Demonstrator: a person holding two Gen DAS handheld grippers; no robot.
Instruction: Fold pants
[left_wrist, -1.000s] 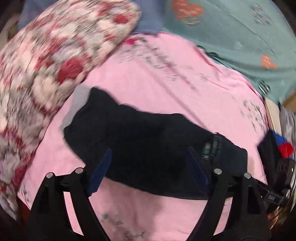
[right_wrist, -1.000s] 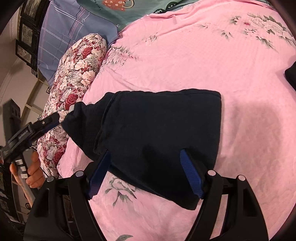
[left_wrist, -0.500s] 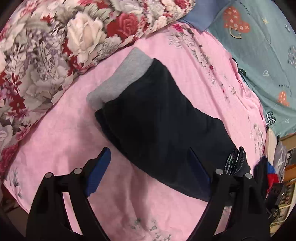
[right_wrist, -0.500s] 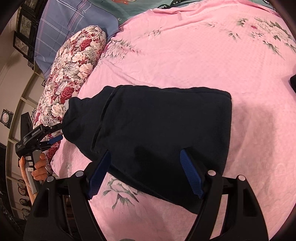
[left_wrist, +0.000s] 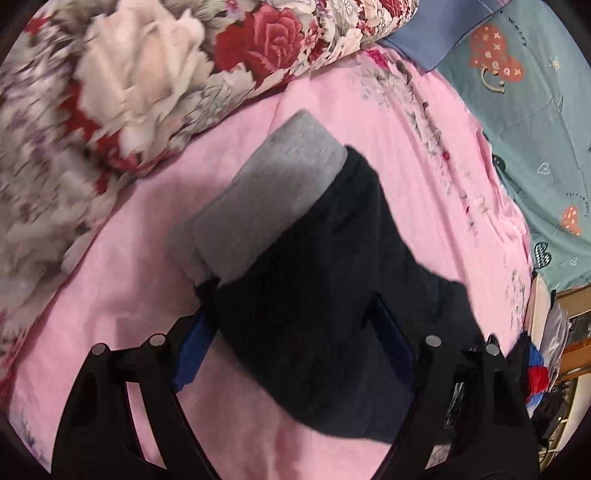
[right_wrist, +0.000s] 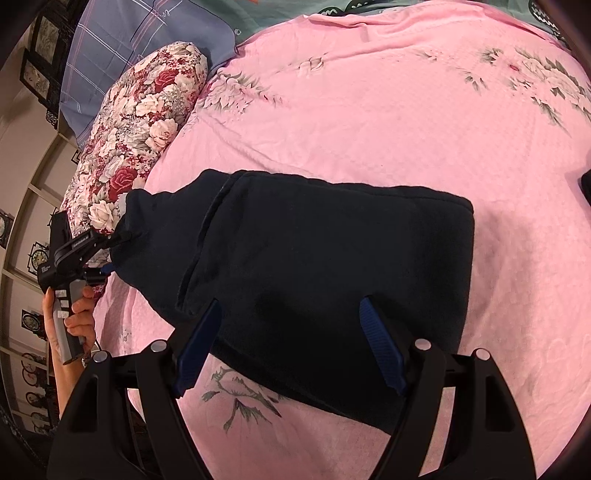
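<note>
Now both tools — L (left_wrist: 295, 339), R (right_wrist: 291, 347) — spread over dark pants (right_wrist: 314, 266).

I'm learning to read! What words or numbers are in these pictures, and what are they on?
Teal sheet: small curved dark print, blurred, unreadable.
Left hand-held gripper: white label on its arm and small labels on its body, too small to read.
Dark pants, pink bedspread, floral pillow: no writing.

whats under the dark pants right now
The pants lie on the pink floral bedsheet, which shows all around them. A printed flower pokes out at their near edge. Whatever lies directly beneath the fabric is covered, as are the inner folded layers.
</note>
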